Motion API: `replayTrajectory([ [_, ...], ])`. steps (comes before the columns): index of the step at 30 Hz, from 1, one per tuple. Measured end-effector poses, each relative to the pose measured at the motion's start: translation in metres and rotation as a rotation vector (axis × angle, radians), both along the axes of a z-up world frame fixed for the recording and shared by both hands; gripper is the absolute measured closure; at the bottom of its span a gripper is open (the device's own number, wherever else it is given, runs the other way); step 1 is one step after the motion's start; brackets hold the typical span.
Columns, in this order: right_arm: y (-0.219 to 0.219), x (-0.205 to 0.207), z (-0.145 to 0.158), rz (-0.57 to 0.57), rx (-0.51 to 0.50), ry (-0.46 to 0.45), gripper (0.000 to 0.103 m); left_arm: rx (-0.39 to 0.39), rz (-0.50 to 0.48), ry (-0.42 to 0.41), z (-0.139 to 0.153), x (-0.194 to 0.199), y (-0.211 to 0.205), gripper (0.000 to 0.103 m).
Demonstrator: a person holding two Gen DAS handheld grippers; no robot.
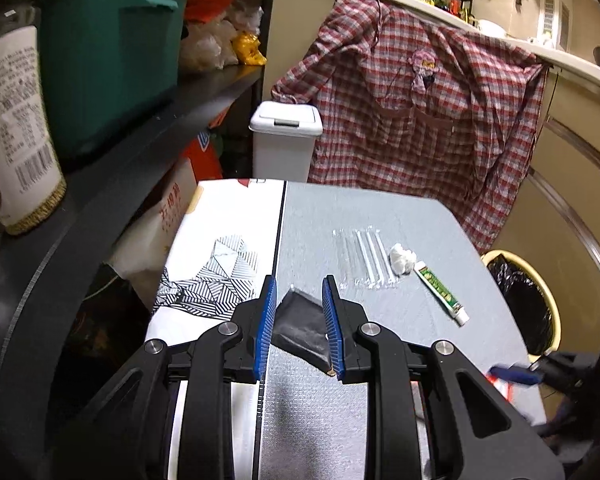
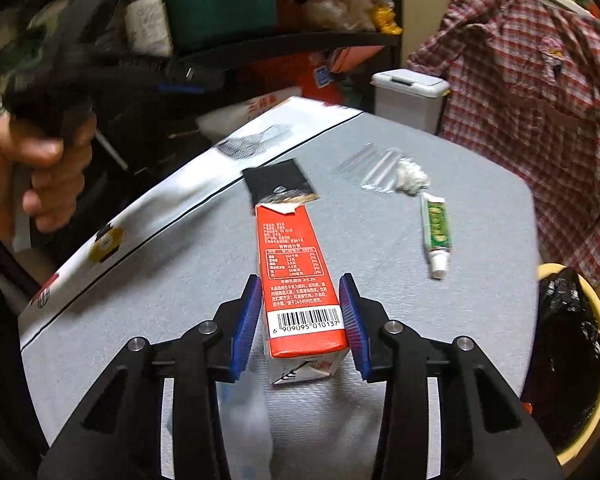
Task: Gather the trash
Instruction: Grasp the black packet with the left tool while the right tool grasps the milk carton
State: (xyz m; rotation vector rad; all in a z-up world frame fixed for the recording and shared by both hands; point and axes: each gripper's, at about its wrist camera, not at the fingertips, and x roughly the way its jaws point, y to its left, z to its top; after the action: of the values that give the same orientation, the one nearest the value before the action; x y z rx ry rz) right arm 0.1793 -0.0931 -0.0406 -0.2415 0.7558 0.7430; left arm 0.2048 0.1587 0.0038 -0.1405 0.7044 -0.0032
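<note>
Left gripper open with a black packet between its blue pads on the grey table, right gripper open astride a red carton with small gaps either side, straws, tissue, tube, bin at far right.

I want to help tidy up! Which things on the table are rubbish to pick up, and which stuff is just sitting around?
Rubbish for the job:
red carton
black packet
clear wrapper
crumpled tissue
small tube
lined bin, where rubbish probably goes

Just lying about:
plaid shirt
white lidded bin
green tub
</note>
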Motion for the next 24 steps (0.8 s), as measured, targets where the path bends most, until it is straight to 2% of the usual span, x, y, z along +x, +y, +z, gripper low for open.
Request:
replayTrajectory([
  [2,-0.006,0.003,0.002,-0.035,0.001,-0.004,0.063,0.003,-0.006,0.032,-0.011,0.006,-0.001,0.075],
  [5,-0.013,0.009,0.001,-0.092,-0.044,-0.014,0.063,-0.013,-0.031,0.101,-0.031,0.015,-0.004,0.055],
  [7,-0.018,0.015,-0.004,-0.125,-0.067,-0.002,0.063,0.019,-0.045,0.125,-0.043,0.021,-0.009,0.047],
  [8,-0.02,0.017,-0.006,-0.136,-0.075,0.007,0.063,0.036,-0.051,0.132,-0.049,0.024,-0.011,0.04],
  [10,-0.023,0.021,-0.01,-0.144,-0.087,0.028,0.063,0.062,-0.053,0.145,-0.058,0.029,-0.012,0.035],
  [12,-0.024,0.021,-0.012,-0.143,-0.086,0.036,0.062,0.047,-0.061,0.172,-0.068,0.035,-0.01,0.027],
  [17,-0.024,0.022,-0.015,-0.139,-0.085,0.053,0.054,0.036,-0.082,0.209,-0.083,0.045,-0.008,0.021],
  [19,-0.024,0.024,-0.017,-0.14,-0.083,0.067,0.054,0.044,-0.102,0.225,-0.089,0.047,-0.011,0.017],
  [24,-0.022,0.025,-0.02,-0.136,-0.082,0.079,0.054,0.074,-0.138,0.264,-0.1,0.056,-0.02,0.016],
])
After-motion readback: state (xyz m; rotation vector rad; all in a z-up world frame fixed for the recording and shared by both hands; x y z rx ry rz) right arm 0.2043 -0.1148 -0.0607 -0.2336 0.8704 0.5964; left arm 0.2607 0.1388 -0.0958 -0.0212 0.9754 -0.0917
